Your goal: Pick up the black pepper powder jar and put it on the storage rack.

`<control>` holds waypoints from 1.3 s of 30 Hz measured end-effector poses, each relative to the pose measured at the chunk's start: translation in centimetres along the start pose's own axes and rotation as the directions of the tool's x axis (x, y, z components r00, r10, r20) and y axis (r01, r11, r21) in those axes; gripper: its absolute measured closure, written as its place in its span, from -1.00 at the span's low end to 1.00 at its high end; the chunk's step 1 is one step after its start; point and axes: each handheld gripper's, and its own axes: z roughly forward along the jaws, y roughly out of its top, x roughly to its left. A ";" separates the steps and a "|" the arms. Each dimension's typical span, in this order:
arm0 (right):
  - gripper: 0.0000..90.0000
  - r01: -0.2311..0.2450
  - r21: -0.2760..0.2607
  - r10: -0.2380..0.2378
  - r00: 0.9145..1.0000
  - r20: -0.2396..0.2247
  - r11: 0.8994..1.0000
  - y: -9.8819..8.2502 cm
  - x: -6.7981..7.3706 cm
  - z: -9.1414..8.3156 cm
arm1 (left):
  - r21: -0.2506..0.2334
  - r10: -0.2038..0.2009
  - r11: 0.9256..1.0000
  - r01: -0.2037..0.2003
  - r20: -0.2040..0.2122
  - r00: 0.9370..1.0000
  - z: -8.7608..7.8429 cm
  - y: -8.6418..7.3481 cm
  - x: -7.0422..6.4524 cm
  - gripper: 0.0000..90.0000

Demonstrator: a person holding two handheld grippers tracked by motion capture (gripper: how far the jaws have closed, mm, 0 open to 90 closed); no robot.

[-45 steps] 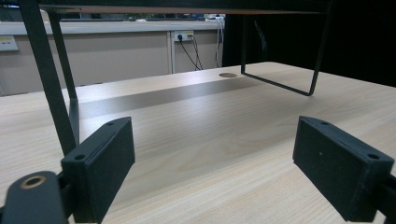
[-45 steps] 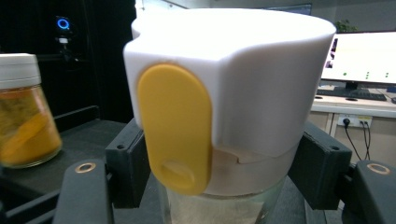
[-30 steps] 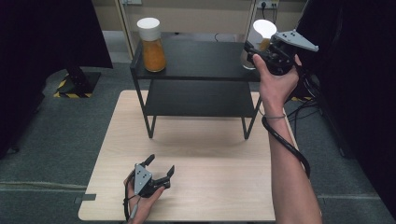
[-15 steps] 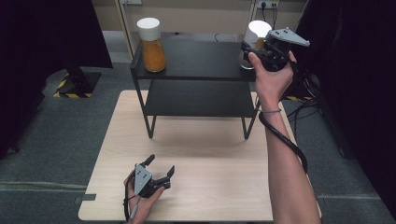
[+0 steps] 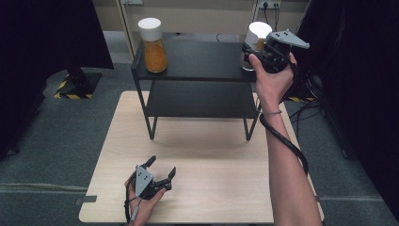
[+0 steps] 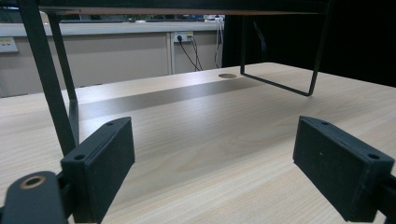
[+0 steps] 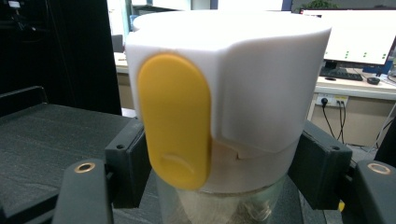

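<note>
A glass jar [image 5: 259, 35] with a white lid is held at the right end of the black two-tier shelf's [image 5: 197, 59] top board. My right gripper [image 5: 251, 52] is shut on it. In the right gripper view the jar [image 7: 224, 93] has a yellow flap on its lid, and the right gripper's [image 7: 219, 163] jaws press its sides just under the lid. Whether the jar rests on the board I cannot tell. My left gripper [image 5: 162, 165] lies low on the wooden table [image 5: 211, 188] near its front edge, open, with nothing between the jaws [image 6: 215, 172].
A second jar [image 5: 152, 44] with orange contents and a white lid stands at the left end of the top board. The shelf's legs [image 6: 51, 79] stand on the table's far half. Dark curtains hang at both sides. Cables trail on the floor at the right.
My right hand has shifted slightly left and down with the jar, closer to the shelf's top right corner. The left gripper has stayed still.
</note>
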 end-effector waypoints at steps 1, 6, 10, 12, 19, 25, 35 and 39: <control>-0.33 -0.001 -0.003 0.001 1.000 0.001 1.000 -0.1 0.0 0.1 | 0.001 0.000 1.000 0.000 0.000 1.000 0.0 0.0 0.0 -0.73; -0.33 -0.004 -0.010 0.004 1.000 0.005 1.000 -0.3 0.1 0.4 | 0.002 0.004 1.000 -0.004 0.002 1.000 0.0 0.0 0.0 -0.73; -0.34 -0.024 -0.016 0.024 1.000 0.005 1.000 -0.4 0.1 0.6 | 0.001 0.001 1.000 -0.001 0.003 1.000 0.0 0.0 0.0 -0.73; -0.34 -0.028 -0.016 0.028 1.000 0.006 0.999 -0.4 0.1 0.7 | 0.002 0.002 1.000 -0.002 0.003 1.000 0.0 0.0 0.0 -0.73; -0.42 -0.035 -0.017 0.035 0.999 0.004 0.999 -0.4 0.1 0.7 | 0.002 0.003 1.000 -0.003 0.002 1.000 0.0 0.0 0.0 -0.73; -0.65 -0.052 -0.027 0.052 0.999 0.007 0.998 -0.5 0.1 0.4 | 0.002 0.002 1.000 -0.002 0.002 1.000 0.0 0.0 0.0 -0.73; -0.84 -0.037 -0.013 0.037 0.999 -0.004 0.999 -0.8 -0.1 -1.4 | 0.002 0.005 1.000 -0.005 0.000 1.000 0.1 0.0 -0.1 -0.73; -0.86 -0.027 -0.021 0.027 0.999 -0.019 0.999 -1.4 -0.4 -2.4 | 0.002 0.006 1.000 -0.006 0.000 1.000 0.1 0.0 -0.1 -0.73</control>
